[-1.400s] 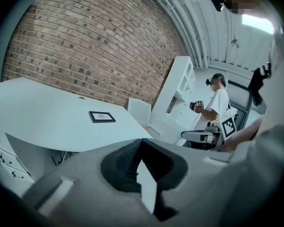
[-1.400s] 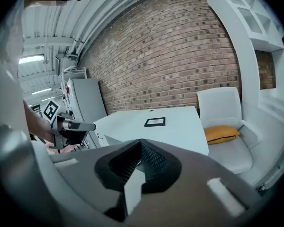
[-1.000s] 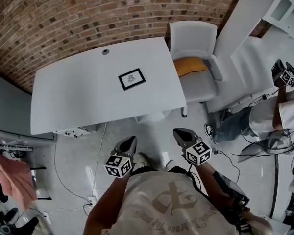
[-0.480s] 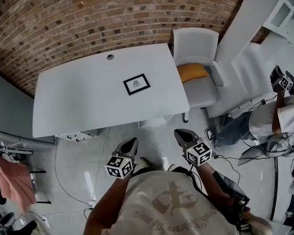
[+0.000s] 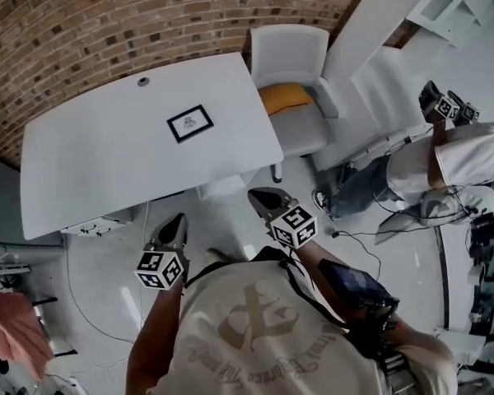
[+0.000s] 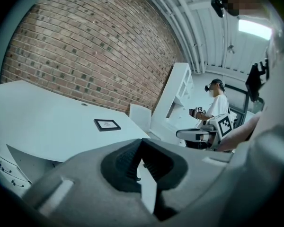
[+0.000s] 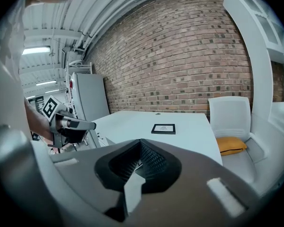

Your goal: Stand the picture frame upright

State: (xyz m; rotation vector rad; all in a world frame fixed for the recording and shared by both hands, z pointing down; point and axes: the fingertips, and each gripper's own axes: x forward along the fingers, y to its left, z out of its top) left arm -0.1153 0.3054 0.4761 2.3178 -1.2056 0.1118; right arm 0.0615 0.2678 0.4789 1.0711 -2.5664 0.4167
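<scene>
**Frame point(image 5: 189, 123) flat on the counter point(image 5: 107, 163), both grippers shut and well short of it**

Frame is small, thin and dark-bordered, with a pale print inside. It will probably be light and stiff. If the front is glazed, it will be slick and could crack if pressed or dropped. It lies face up with no edge lifted, so the best hold is likely the border itself, pinched across one side rather than on the face. A lifted side would then let it tip up. No view shows whether a prop sits behind it.

It rests alone on the right part of the counter, towards the end where a white chair point(image 5: 288, 56) stands, and clear of every edge.

The left gripper point(image 5: 177, 220) and right gripper point(image 5: 259, 196) are both over the floor on the person's side of the counter, well apart from the frame. Each has its jaws pressed together with nothing between them. In the left gripper view the frame sits ahead and left of the jaws, and in the right gripper view it sits ahead and slightly right. Either gripper would have to open before taking hold.
</scene>
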